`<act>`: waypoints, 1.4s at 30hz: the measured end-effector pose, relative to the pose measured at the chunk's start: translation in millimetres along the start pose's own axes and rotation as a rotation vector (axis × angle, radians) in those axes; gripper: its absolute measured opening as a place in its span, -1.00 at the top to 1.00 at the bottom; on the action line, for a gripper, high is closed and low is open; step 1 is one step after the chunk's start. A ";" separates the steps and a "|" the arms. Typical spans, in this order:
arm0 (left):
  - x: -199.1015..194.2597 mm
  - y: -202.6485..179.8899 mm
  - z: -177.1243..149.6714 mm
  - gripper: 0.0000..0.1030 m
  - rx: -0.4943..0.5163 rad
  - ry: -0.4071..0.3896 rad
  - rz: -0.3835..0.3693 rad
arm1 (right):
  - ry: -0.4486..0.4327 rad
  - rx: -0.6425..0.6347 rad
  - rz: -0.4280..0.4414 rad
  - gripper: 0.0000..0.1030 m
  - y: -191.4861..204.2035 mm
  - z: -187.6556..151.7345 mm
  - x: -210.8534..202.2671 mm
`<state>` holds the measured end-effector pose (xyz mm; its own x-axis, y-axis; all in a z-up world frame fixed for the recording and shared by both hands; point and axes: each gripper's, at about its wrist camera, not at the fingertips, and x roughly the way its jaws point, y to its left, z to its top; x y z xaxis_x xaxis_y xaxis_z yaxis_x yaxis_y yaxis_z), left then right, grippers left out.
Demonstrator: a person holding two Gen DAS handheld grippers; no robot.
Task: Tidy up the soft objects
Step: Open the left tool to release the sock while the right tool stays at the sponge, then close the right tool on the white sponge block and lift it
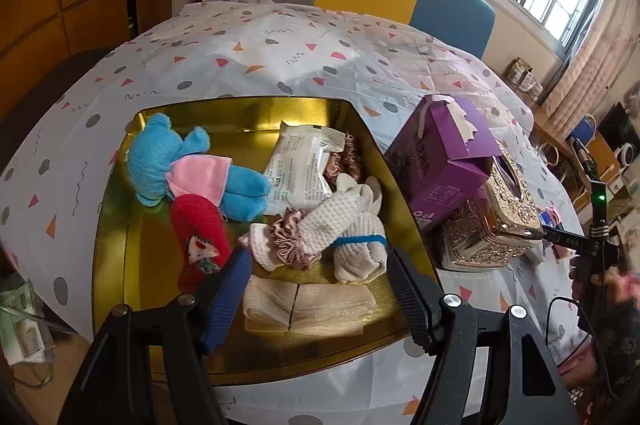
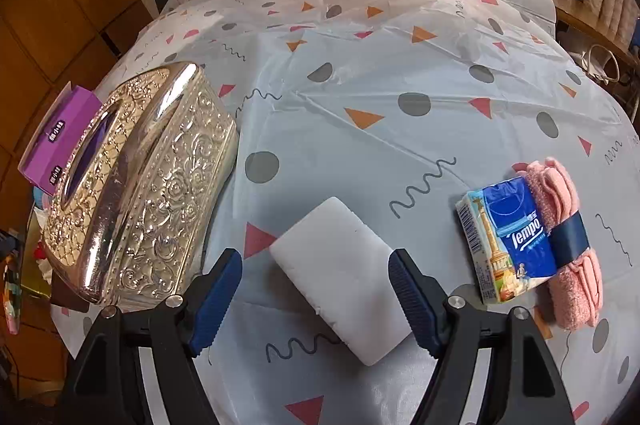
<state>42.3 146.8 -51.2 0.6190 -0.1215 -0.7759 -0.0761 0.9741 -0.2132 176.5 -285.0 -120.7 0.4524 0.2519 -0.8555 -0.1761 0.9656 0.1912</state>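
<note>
Our right gripper (image 2: 316, 299), jaws spread, straddles the white rectangular foam sponge (image 2: 340, 277) lying on the tabletop (image 2: 400, 73), its long axis probably diagonal; our left gripper (image 1: 316, 299) hangs spread and empty over the gold tray (image 1: 112, 225).

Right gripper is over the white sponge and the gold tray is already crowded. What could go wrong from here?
The white sponge lies skewed between the open right gripper pads, so closing may pinch a corner and twist it out.

The gold tray is piled with the blue plush, socks and scrunchies; another item may land on the heap and roll out.

The purple box leans on the ornate tissue box beside the tray; a passing gripper could topple it.
</note>
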 end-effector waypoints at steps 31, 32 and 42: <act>4.9 -24.4 -6.7 -0.38 0.047 0.034 -0.006 | 0.093 -0.176 -0.135 -0.14 0.4 -7.0 34.6; 4.4 -24.2 -6.8 -0.38 0.048 0.031 -0.004 | 0.086 -0.169 -0.153 -0.12 -1.5 -7.3 34.1; -7.0 -18.7 -9.7 -0.50 0.089 -0.030 0.077 | 0.057 0.119 -0.163 -0.10 -40.8 0.8 22.6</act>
<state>31.9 127.6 -47.5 0.6370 -0.0413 -0.7697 -0.0551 0.9936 -0.0989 194.7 -318.7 -147.4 0.4157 0.0914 -0.9049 0.0010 0.9949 0.1009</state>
